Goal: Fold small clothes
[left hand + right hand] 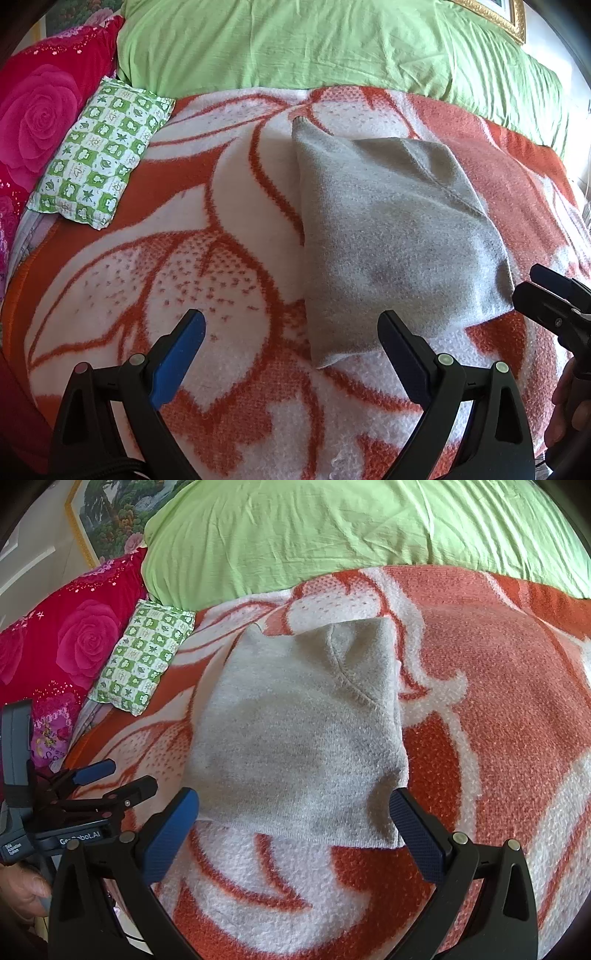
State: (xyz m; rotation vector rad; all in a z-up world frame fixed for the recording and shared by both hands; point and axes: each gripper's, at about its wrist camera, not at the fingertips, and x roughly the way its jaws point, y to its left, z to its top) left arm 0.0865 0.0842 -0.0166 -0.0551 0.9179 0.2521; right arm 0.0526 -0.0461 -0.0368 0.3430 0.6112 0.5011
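A grey knitted garment [399, 240] [295, 738] lies folded and flat on an orange and white blanket [184, 258] [480, 720]. My left gripper [291, 328] stands open over the blanket at the garment's near left corner, its right finger [395, 339] over the garment's near edge. My right gripper [293, 806] is open too, its fingers straddling the garment's near edge, with the right finger [406, 812] at the near right corner. Neither holds anything. Each gripper shows in the other's view: the right gripper [535, 286] at the right edge, the left gripper [118, 779] at the left edge.
A green bedcover [295, 44] [332, 535] bulges behind the blanket. A small green-and-white checked pillow [96, 158] [144, 664] and a red rose cushion [37, 110] [74, 646] lie at the left. A gold-framed picture [107, 517] hangs behind. A hand [22, 890] holds the left gripper.
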